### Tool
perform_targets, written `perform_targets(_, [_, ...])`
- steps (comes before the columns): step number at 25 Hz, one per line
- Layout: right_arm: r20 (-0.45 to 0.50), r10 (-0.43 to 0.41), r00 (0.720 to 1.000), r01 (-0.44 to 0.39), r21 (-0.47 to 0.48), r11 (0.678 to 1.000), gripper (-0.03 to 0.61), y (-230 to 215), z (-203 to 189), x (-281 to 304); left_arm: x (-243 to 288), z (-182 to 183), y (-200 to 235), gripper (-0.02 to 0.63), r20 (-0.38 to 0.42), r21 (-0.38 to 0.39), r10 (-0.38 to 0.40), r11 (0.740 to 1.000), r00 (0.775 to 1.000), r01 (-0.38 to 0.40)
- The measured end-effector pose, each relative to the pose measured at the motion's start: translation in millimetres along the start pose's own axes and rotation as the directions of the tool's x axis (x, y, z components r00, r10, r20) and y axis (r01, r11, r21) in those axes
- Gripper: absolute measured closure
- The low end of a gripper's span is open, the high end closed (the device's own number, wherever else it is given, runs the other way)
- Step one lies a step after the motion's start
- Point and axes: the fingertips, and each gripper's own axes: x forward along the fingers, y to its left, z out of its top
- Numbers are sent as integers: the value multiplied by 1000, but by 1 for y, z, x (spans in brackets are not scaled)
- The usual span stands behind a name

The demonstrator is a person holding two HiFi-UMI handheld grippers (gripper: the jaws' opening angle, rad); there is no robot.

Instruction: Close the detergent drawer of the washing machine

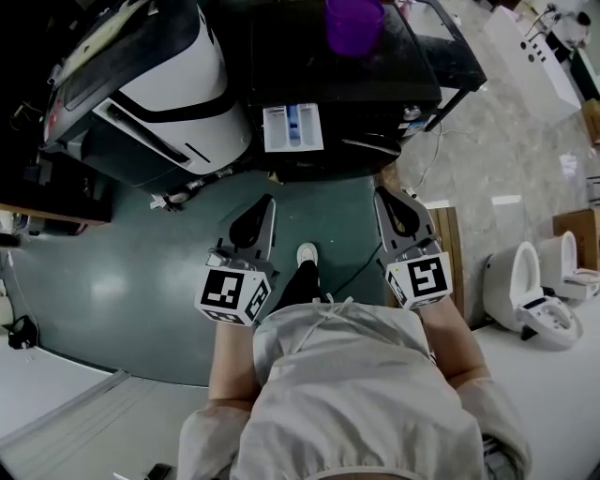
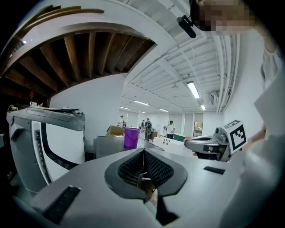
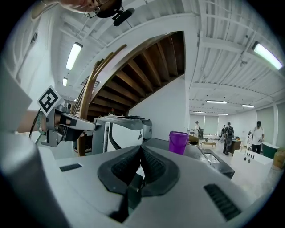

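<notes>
Left gripper (image 1: 265, 204): jaws pressed together with nothing between them, as its own view (image 2: 143, 153) shows; held low in front of the person's body, tips pointing toward the washing machine.
Right gripper (image 1: 382, 195): jaws likewise together and empty in its own view (image 3: 141, 149); held level with the left one, well apart from it, tips pointing the same way.
Marker cubes: one on the back of each gripper, left (image 1: 232, 295) and right (image 1: 420, 279), close to the person's waist.
Shoe (image 1: 307, 253): white, on the floor between the two grippers.
Detergent drawer (image 1: 292, 127): pulled out from the front of the machine, white with a blue section inside; it lies beyond both gripper tips, apart from them, and neither touches it.
Washing machine (image 1: 375, 66): dark top and front, directly ahead of the person.
Purple bucket (image 1: 354, 23): stands upright on top of the washing machine, behind the drawer; also seen from the left gripper (image 2: 132, 137) and the right gripper (image 3: 178, 141).
White and black appliance (image 1: 159, 84): just left of the washing machine, with a rounded white panel (image 3: 120, 133).
Floor: green mat (image 1: 122, 281) under the person, pale stone tiles (image 1: 506, 141) to the right.
Toilets (image 1: 525, 295): white, standing at the right edge, well apart from the machine.
People (image 3: 228, 138): standing far off in the bright hall.
</notes>
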Motion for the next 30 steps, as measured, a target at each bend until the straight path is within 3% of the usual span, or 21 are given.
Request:
perform_targets(9, [-61, -37, 997, 39, 22, 999, 574, -14, -14, 110, 76, -22, 91, 594, -69, -15, -43, 999, 997, 42])
perform_targets(13, [-87, 5, 996, -5, -2, 1000, 574, -8, -31, 142, 96, -50, 106, 594, -108, -40, -63, 997, 992, 59])
perform_targets(16, [-127, 22, 992, -20, 14, 1000, 572, -5, -55, 161, 109, -74, 113, 594, -123, -48, -78, 996, 989, 73])
perform_targets(20, [-183, 42, 982, -37, 29, 999, 574, -12, -99, 180, 126, -104, 118, 594, -126, -121, -111, 988, 986, 96])
perform_targets(30, [-322, 67, 944, -33, 112, 993, 574, -26, -187, 202, 151, -207, 131, 594, -312, -172, -58, 985, 948, 4])
